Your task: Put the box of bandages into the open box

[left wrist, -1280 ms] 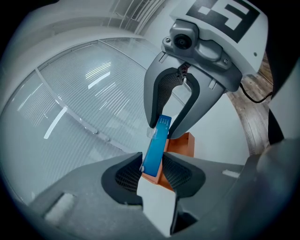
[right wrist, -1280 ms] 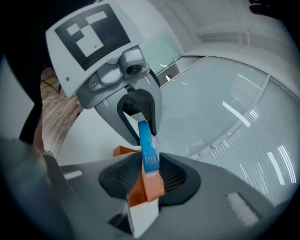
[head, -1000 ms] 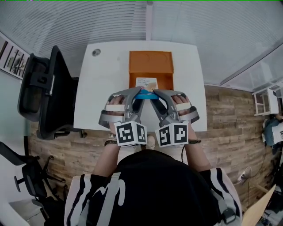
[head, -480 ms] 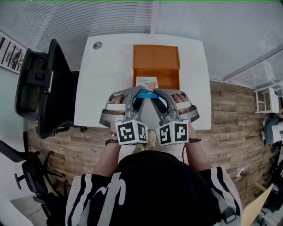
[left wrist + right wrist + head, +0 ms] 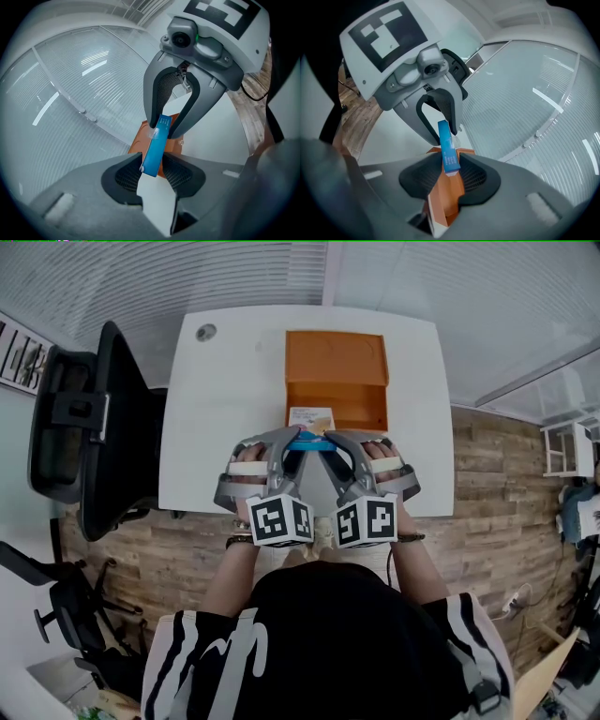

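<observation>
Hand-held grippers (image 5: 297,443) (image 5: 324,443) on a mostly hidden bandage box (image 5: 310,441)

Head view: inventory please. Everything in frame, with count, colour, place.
table: 1, white, centre
open box: 1, orange, on the table's far half
box of bandages: 1, blue, held above the table at the open box's near side
office chair: 1, black, left of the table
floor: wood planks, around the table
left hand-held gripper: 1, grey, shut on one end of the box of bandages
right hand-held gripper: 1, grey, shut on its other end
</observation>
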{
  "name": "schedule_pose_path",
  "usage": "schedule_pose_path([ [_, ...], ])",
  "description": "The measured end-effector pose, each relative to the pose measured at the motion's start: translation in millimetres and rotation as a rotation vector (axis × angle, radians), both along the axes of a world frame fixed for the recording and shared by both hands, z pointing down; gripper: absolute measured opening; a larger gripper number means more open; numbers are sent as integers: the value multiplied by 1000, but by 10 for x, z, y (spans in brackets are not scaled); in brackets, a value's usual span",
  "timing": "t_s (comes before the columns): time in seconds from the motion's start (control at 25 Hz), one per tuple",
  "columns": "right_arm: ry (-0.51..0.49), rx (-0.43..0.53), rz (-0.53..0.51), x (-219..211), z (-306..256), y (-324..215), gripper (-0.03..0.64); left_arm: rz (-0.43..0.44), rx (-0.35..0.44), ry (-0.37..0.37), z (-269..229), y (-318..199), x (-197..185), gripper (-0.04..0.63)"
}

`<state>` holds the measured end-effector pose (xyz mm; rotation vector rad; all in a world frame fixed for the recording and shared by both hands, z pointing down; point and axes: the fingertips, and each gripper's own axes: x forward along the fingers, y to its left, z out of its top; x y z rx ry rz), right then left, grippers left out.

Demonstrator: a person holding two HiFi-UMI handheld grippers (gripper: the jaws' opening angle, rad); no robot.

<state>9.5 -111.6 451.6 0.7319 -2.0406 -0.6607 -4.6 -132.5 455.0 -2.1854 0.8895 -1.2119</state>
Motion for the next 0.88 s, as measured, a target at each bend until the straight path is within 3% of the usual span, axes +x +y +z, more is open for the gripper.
schedule_pose_path([
  [0.88, 10, -75, 6, -85, 351, -110, 112, 5, -98, 5, 361, -110, -80, 137],
])
